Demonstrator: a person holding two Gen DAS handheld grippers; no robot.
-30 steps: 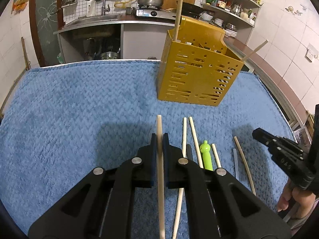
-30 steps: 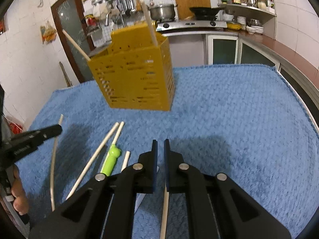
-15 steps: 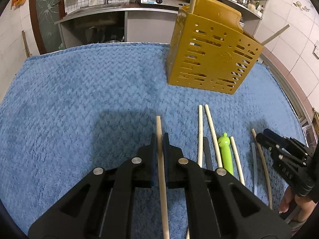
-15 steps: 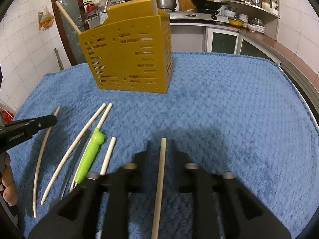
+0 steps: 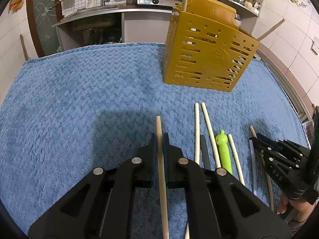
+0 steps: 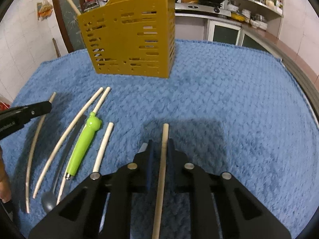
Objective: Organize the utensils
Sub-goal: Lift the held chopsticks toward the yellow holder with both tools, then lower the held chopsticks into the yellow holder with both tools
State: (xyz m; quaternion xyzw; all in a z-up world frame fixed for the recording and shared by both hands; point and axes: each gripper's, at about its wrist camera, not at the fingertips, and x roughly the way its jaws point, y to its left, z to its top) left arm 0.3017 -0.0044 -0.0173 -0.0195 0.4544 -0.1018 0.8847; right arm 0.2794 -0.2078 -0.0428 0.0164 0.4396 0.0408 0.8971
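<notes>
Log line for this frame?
left gripper: shut on chopstick | right gripper: open, straddling second chopstick | yellow holder: upright on blue towel

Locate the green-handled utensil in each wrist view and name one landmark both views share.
Left wrist view: the green-handled utensil lies right of centre, low on the blue towel, among the pale chopsticks.
Right wrist view: the same utensil lies left of centre, again among the chopsticks.
Shared landmark: the yellow holder stands upright beyond the utensils in both.
</notes>
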